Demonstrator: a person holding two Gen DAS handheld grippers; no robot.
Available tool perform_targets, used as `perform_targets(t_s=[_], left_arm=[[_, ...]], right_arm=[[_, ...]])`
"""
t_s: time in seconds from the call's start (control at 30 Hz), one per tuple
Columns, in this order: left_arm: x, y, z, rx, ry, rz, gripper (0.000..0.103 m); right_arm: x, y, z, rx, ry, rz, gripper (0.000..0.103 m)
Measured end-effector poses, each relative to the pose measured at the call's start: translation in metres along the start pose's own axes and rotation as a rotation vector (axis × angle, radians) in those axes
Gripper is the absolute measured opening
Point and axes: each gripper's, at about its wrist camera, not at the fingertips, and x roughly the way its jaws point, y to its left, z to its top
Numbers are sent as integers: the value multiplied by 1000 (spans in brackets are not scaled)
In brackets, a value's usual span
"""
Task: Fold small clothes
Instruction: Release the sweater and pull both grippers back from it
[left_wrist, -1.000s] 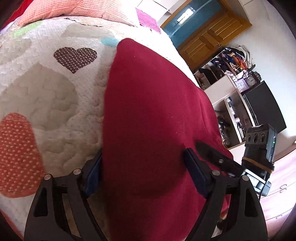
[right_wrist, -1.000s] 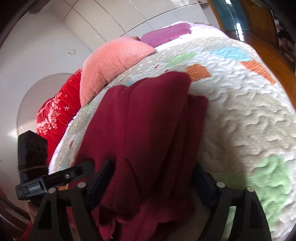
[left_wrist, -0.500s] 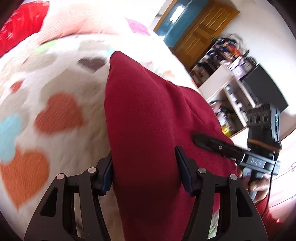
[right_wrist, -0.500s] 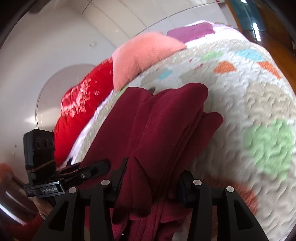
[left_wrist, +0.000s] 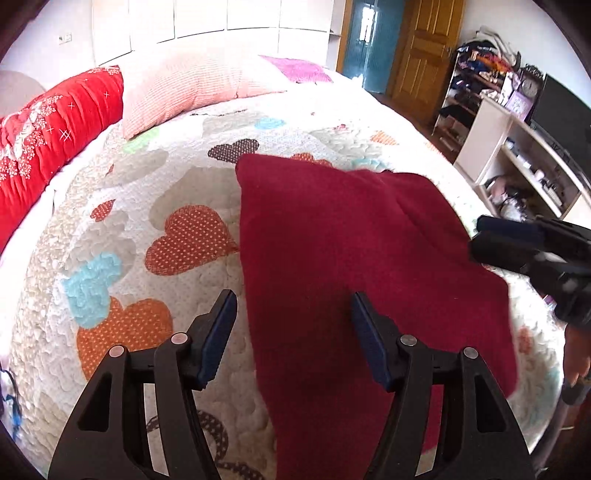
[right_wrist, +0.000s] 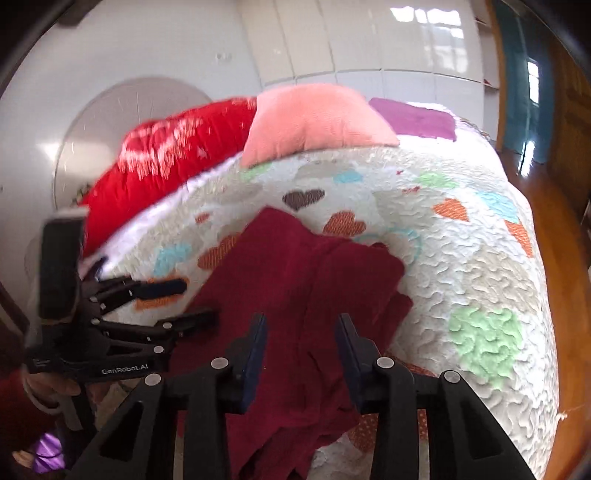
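Observation:
A dark red folded garment (left_wrist: 354, 258) lies on the heart-patterned quilt (left_wrist: 166, 206); in the right wrist view it (right_wrist: 306, 295) shows several stacked layers. My left gripper (left_wrist: 291, 332) is open and raised above the garment's near left edge, holding nothing. It also shows at the left of the right wrist view (right_wrist: 177, 299). My right gripper (right_wrist: 299, 343) is open above the garment's near end, holding nothing. It shows at the right edge of the left wrist view (left_wrist: 517, 243).
A red pillow (left_wrist: 48, 144), a pink pillow (left_wrist: 192, 88) and a purple cloth (left_wrist: 299, 70) lie at the head of the bed. White shelves (left_wrist: 517, 155) with clutter and a wooden door (left_wrist: 421, 51) stand to the right. Wooden floor (right_wrist: 569, 251) borders the bed.
Both grippers have pulled back and up from the garment. The left jaws stayed apart; the right jaws stand a little closer than one second ago. The garment now lies flat on the quilt.

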Motion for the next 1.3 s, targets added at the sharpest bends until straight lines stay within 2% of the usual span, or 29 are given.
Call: perform_targets(t_s=[0.1, 0.13, 0.3, 0.47, 0.6, 0.77, 0.83, 0.87, 1.0, 1.3], left_arm=[[10, -5, 0, -14, 9, -7, 64], [11, -7, -1, -12, 6, 4, 65], [14, -14, 8, -6, -4, 28, 67], [11, -15, 8, -8, -15, 44, 66], [6, -19, 5, 0, -29, 65, 66], [-7, -19, 1, 1, -52, 84, 66], [-14, -18, 0, -6, -69, 93, 66], [-17, -17, 0, -12, -78, 97, 66], [-30, -15, -2, -38, -113, 105, 66], [-46, -8, -10, -68, -148, 130, 66]], right_arm=[[39, -9, -11, 4, 105, -90, 37], [45, -13, -15, 21, 100, -94, 37], [26, -6, -14, 18, 72, -116, 37], [0, 13, -26, 8, 49, -67, 40], [18, 17, -49, 8, 111, -132, 42], [-1, 14, -48, 78, 58, -101, 42], [-14, 18, -45, 75, 20, -117, 44], [-19, 20, -43, 73, 1, -126, 49], [-37, 27, -38, 86, -68, -166, 51], [-34, 33, -34, 118, -73, -194, 52]])
